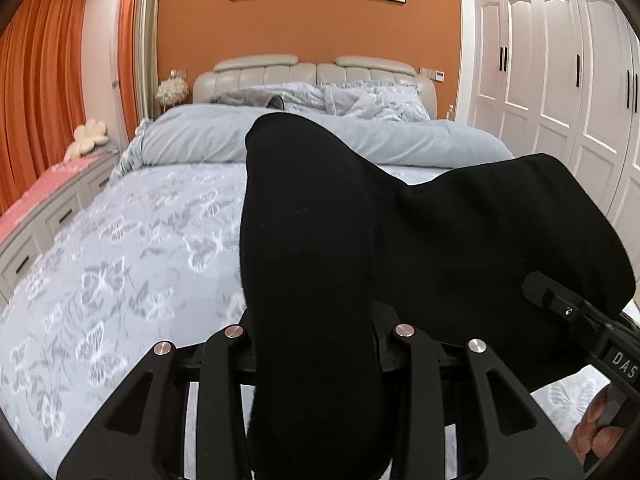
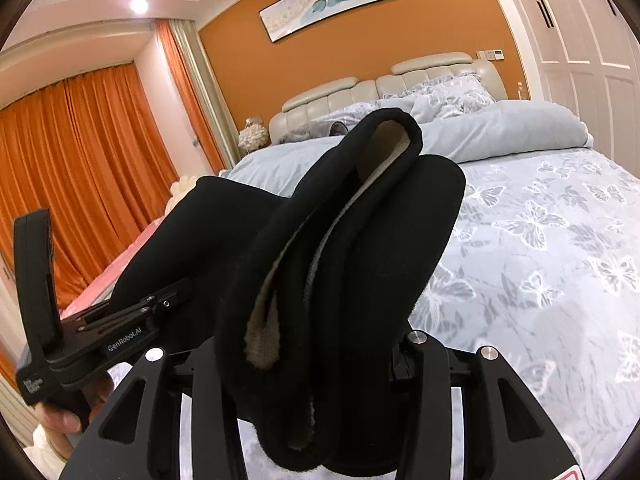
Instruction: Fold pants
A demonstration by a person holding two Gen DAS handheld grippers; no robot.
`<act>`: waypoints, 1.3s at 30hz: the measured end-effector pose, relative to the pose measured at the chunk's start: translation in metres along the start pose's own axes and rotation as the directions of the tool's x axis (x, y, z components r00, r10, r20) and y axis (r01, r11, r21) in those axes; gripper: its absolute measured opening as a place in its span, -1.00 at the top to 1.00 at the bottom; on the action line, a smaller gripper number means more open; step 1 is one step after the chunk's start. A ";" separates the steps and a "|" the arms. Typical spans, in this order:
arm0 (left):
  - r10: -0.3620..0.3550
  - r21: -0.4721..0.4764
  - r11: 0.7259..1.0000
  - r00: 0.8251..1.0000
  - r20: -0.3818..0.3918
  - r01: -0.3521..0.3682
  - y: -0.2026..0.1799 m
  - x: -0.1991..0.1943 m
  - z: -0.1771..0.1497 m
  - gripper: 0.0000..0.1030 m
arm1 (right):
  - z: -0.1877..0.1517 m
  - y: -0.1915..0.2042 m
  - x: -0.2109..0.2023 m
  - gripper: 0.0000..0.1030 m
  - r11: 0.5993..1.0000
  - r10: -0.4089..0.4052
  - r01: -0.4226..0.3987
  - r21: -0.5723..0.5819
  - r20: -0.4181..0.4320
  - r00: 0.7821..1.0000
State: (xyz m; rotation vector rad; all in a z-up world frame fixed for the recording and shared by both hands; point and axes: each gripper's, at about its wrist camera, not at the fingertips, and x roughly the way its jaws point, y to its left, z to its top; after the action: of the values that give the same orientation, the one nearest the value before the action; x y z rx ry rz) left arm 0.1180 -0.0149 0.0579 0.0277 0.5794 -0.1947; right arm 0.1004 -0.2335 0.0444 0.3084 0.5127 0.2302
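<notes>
We have the black pants [image 1: 312, 240] lifted off the bed [image 1: 120, 248], bunched and held between our two hands. Our left tongs [image 1: 316, 344] are clamped on a thick fold of the cloth, which rises straight up in front of that camera and hides the fingertips. Our right tongs [image 2: 316, 360] are likewise closed on a doubled band of the pants [image 2: 340, 240], where a pale fleecy lining shows along the edge; this looks like the waistband or a hem, though we cannot say which. In each view the other tool shows at the side, its nose against the same black cloth.

We judge the pants soft and limp, with some weight from the thick lined fabric. They will sag between our two grips and drape wherever they are not held, so they keep no shape by themselves. The outer face looks matte and not slippery, and a bite on several layers, as now, should hold.

For the fold, we would hold the pants at the two ends of one edge, keeping it taut, so the cloth falls flat onto the butterfly bedcover [image 2: 540, 240], which is free below.
</notes>
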 end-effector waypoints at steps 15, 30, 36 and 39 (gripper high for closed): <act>0.043 0.025 0.999 0.998 -0.035 -0.042 -0.003 0.089 0.002 0.34 | 0.003 -0.034 0.074 0.21 0.999 -0.034 0.036 0.035 -0.059 0.998; 0.047 0.032 0.999 0.993 -0.112 -0.043 -0.003 0.146 -0.013 0.34 | -0.009 -0.066 0.127 0.20 0.990 -0.050 0.068 0.120 -0.145 0.988; 0.058 0.033 0.998 0.982 -0.180 -0.053 0.004 0.170 -0.029 0.33 | -0.030 -0.075 0.150 0.17 0.986 -0.081 0.114 0.124 -0.241 0.967; 0.076 0.043 0.997 0.982 -0.174 -0.070 0.006 0.175 -0.036 0.25 | -0.037 -0.088 0.155 -0.01 0.980 -0.071 0.117 0.164 -0.263 0.962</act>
State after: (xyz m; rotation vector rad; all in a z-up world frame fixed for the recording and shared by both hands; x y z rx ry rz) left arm 0.2429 -0.0371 -0.0678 0.1021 0.7492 -0.1322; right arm 0.2247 -0.2616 -0.0854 0.4305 0.8052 0.1318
